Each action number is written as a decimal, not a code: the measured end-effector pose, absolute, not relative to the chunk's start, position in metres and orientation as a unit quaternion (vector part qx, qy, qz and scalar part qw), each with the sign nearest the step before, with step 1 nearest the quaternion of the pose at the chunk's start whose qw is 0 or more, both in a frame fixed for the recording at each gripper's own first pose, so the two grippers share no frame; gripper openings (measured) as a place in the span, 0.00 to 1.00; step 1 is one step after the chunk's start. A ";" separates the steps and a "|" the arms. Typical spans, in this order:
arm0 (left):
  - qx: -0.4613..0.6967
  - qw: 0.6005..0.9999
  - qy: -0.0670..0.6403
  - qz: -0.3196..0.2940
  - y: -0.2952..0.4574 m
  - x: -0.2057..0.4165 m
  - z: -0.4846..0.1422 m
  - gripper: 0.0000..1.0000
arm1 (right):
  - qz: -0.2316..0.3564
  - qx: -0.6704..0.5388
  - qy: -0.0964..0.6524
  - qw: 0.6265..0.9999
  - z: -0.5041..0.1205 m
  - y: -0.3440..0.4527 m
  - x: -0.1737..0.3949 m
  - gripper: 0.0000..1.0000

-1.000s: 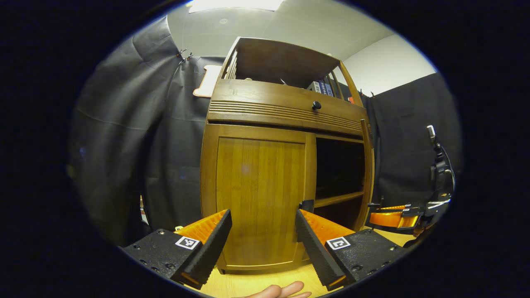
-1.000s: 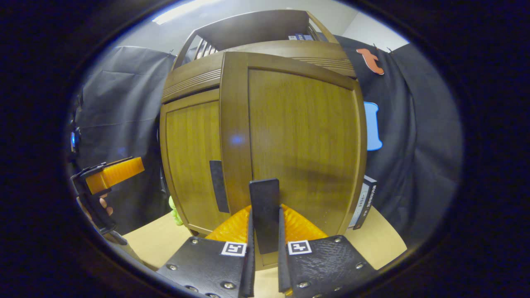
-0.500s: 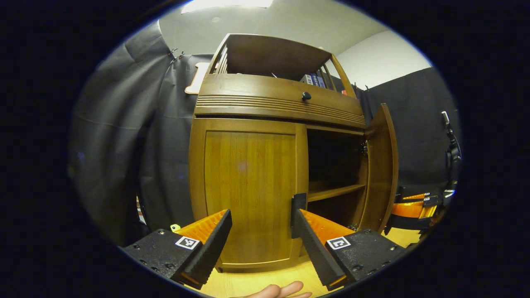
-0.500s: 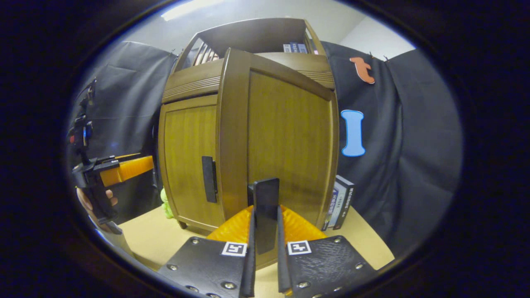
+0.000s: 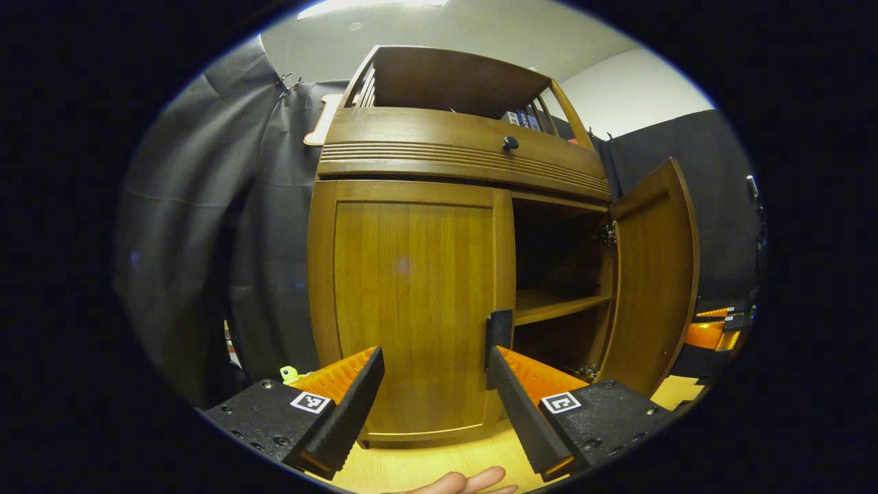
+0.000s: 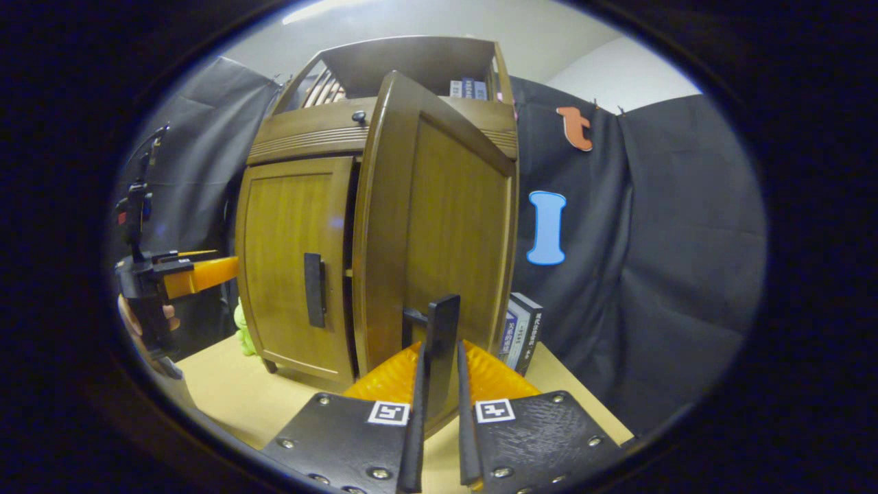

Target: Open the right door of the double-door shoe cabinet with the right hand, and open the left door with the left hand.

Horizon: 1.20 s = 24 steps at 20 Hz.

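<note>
Left door [image 5: 411,302]: shut, flush in the front of the shoe cabinet [image 5: 459,147]. Its dark handle [image 5: 499,331] stands on the edge nearest the centre. This half of the task is not yet done.
Left gripper [image 5: 433,391]: fingers spread wide, holding nothing. It sits in front of the lower left door; the handle is just above the tip of its right-side finger, and contact cannot be told.
Right door [image 5: 651,274]: swung well out on its hinges, with the inner shelf [image 5: 559,307] exposed. This half looks largely done.
Right door handle [image 6: 442,336]: dark upright bar on the door's free edge, caught between the right gripper's fingers.
Right gripper [image 6: 439,384]: closed down to a narrow gap, both fingers pressing on the bar.
Remaining: release the right door handle, then grip the left handle and pull it open.
</note>
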<state>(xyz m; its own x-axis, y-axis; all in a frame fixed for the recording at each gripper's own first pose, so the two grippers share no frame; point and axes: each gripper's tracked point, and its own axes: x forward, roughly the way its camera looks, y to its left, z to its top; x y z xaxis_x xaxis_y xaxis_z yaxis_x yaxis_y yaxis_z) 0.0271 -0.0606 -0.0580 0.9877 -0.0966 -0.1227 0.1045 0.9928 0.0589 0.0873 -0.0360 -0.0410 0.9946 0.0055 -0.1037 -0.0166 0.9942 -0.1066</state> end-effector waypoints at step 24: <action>0.062 0.993 0.084 -0.047 -0.095 0.047 -0.099 0.96 | 0.040 -0.019 0.005 0.999 -0.029 -0.181 0.095 0.01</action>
